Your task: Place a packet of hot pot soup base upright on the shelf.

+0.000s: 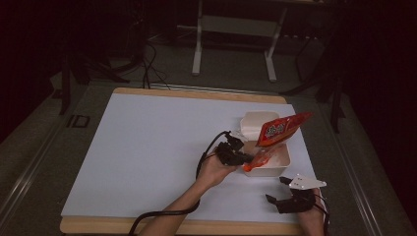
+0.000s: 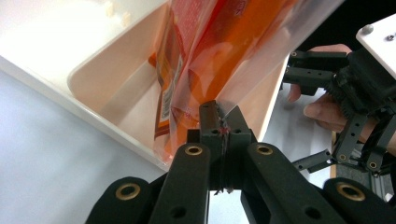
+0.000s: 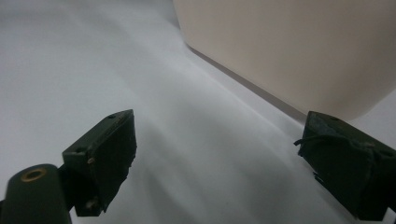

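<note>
Covering the wooden table [image 1: 88,223], a white mat [image 1: 147,147] carries a cream open-lidded box [image 1: 281,167] at its right side; orange-red snack pouch [image 1: 280,129] stands tilted, lower end in the box, top leaning right; left gripper [image 1: 244,158] jaws pressed together pinching the pouch's clear bottom corner; right gripper [image 1: 281,189] jaws spread, empty, near the box's front, low over the mat

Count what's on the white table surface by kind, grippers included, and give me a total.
Snack bags: 1, red-orange, pinched at its lower corner
White containers: 1, lid open behind it
Grippers: 2, the left gripper shut on the bag, the right gripper open beside the container
Total: 4
</note>
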A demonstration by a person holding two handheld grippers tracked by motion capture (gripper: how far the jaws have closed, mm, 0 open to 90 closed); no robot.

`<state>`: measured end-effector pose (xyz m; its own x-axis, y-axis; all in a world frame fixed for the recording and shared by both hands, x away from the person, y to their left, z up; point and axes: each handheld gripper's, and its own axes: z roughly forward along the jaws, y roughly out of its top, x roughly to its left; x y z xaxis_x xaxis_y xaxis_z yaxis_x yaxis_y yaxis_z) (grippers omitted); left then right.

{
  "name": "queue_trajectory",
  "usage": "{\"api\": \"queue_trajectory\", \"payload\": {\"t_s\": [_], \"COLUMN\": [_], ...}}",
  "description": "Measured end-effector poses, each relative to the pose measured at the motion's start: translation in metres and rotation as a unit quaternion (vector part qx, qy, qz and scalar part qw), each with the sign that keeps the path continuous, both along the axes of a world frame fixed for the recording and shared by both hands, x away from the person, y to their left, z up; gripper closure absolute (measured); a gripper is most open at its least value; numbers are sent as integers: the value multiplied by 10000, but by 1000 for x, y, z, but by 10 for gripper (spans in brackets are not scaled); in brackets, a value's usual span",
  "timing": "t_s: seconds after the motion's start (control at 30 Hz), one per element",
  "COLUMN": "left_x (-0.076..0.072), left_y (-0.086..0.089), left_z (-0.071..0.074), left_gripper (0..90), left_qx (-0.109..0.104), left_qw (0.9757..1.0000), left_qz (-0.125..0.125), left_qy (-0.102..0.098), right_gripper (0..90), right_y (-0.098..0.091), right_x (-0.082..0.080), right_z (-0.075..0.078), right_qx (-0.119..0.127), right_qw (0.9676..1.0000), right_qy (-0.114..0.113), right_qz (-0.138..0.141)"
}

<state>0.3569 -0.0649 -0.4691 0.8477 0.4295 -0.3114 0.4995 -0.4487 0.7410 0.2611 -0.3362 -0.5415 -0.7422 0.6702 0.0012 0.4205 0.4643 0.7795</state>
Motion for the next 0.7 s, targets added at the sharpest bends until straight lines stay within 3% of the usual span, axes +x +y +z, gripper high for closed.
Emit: {"api": "queue_trajectory", "payload": {"t_s": [0.1,0.2,0.27,0.3,0.33,0.37,0.4,0.47,0.53,0.7], "left_x": [0,-2,-4,-5,-7,-6,-4,-2,0,0], "left_y": [0,1,1,0,-2,-3,-3,-4,-3,-2], "left_z": [-3,-4,-2,-1,-1,-4,-8,-15,-17,1], "left_gripper": [900,900,882,828,740,667,667,669,667,635], "left_qx": [-44,-91,-138,-43,234,386,397,487,315,60], "left_qw": [10000,9999,9994,9989,9971,9964,9973,9969,9981,9983], "left_qz": [28,66,42,96,278,271,206,211,220,228], "left_qy": [52,-41,-304,-452,-666,-703,-590,-578,-481,-534], "right_gripper": [106,106,106,106,106,106,106,106,106,106], "right_y": [0,0,0,0,0,0,0,0,0,0], "right_x": [0,0,0,0,0,0,0,1,0,0], "right_z": [0,0,0,0,0,0,0,0,0,0], "right_qx": [-4,-5,-5,-4,-7,-2,-1,-12,-1,-3], "right_qw": [10000,10000,10000,10000,10000,10000,10000,10000,10000,10000], "right_qy": [-7,0,-1,-2,1,4,10,20,10,18], "right_qz": [-1,8,10,14,18,21,24,35,39,41]}}
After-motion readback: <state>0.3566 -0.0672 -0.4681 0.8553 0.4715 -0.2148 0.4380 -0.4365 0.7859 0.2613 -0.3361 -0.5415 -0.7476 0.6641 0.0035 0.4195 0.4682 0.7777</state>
